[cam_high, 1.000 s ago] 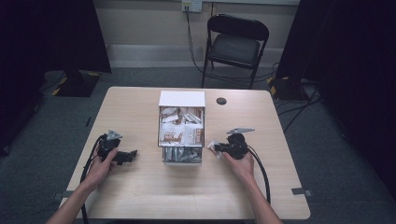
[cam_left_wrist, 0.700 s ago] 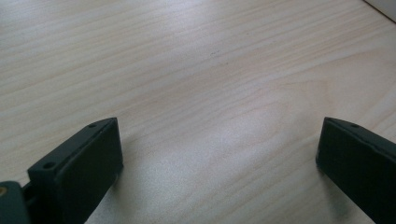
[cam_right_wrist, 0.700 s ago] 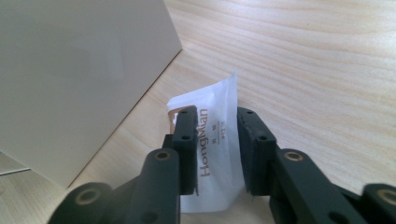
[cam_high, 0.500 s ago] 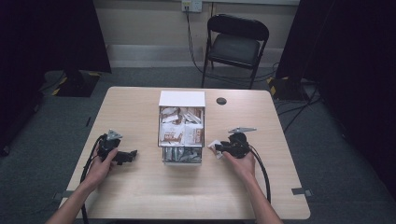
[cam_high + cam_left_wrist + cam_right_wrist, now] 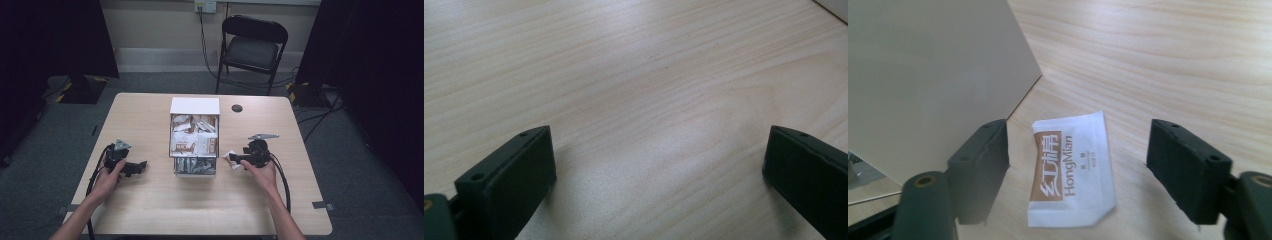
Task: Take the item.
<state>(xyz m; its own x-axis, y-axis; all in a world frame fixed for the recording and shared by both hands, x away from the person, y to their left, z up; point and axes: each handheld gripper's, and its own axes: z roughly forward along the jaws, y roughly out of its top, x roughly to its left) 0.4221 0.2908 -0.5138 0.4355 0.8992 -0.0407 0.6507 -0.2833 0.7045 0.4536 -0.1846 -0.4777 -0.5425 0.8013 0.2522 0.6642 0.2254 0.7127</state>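
Note:
A white sachet (image 5: 1071, 170) with a brown "HongMian" band lies flat on the wooden table, just right of the box (image 5: 194, 135). My right gripper (image 5: 1078, 167) is open and straddles it, one jaw on each side, neither touching it. In the high view that sachet (image 5: 230, 159) sits at the tip of the right gripper (image 5: 236, 158), close to the box's right wall. The box is white, open on top, and holds several similar sachets. My left gripper (image 5: 140, 166) rests low on the table left of the box, open, with bare wood between its jaws (image 5: 659, 165).
The box's plain side wall (image 5: 928, 75) stands immediately beside the right gripper's jaw. A small black round object (image 5: 237, 108) lies near the table's far edge. A folding chair (image 5: 252, 47) stands beyond the table. Cables trail from both grippers toward the front edge.

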